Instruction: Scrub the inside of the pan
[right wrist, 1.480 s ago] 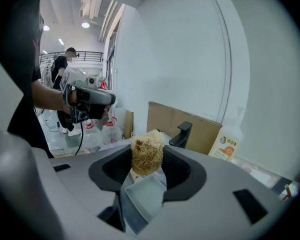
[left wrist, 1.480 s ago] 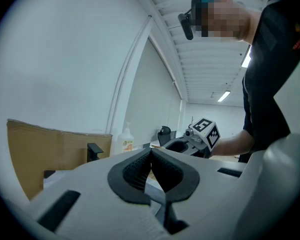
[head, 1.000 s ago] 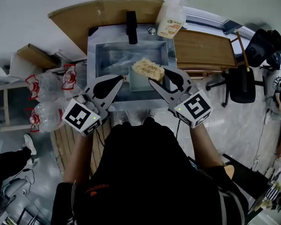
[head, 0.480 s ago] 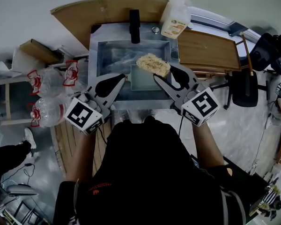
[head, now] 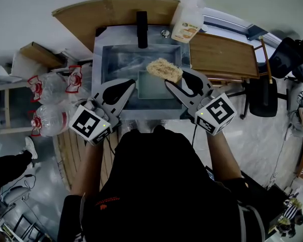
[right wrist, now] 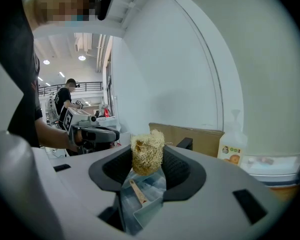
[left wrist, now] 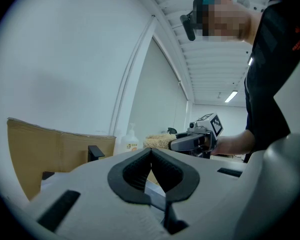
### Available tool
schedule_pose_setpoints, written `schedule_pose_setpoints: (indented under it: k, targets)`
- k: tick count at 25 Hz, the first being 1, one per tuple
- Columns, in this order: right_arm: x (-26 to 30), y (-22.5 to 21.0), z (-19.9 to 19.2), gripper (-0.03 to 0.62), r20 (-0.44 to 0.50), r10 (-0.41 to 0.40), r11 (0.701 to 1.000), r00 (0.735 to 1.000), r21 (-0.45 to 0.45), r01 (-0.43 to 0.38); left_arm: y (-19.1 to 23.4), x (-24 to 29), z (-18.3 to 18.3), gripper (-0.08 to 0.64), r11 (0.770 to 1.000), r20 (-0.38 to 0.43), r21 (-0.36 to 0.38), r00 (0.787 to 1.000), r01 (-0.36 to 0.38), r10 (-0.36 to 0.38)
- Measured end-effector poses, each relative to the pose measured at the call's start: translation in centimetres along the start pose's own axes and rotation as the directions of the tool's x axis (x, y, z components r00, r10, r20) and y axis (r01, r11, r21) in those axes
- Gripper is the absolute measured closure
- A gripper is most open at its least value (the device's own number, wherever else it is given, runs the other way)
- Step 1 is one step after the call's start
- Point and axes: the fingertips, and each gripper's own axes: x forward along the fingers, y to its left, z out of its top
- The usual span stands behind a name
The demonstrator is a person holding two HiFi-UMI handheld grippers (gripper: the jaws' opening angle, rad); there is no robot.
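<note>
While the right gripper (head: 174,78) clamps the scrubber (head: 164,69) just above the pan (head: 149,88) (left gripper (head: 132,85) closed, apparently empty), nothing is being scrubbed; how clean it is I can't judge.

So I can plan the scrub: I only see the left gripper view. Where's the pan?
Observer: The rectangular pan sits in the sink, toward its near edge.
Operator: Is the scrubber over it?
Observer: Yes. In the head view, the right gripper holds the loofah scrubber over the pan's far right corner.
Operator: Anything beside the sink on my left?
Observer: Clear plastic bottles with red labels lie there, lower than the sink.
</note>
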Motion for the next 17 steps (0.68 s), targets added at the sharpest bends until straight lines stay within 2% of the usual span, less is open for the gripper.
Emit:
schedule_pose_setpoints:
  k: [17]
  targets:
    - [-0.35, -1.10, -0.05, 0.411, 0.010, 0.000, 1.000, 1.000, 0.016, 0.000, -0.29, 0.90, -0.06, 0.541, 1.000, 0.007, -0.012, 1.000, 0.001, -0.001]
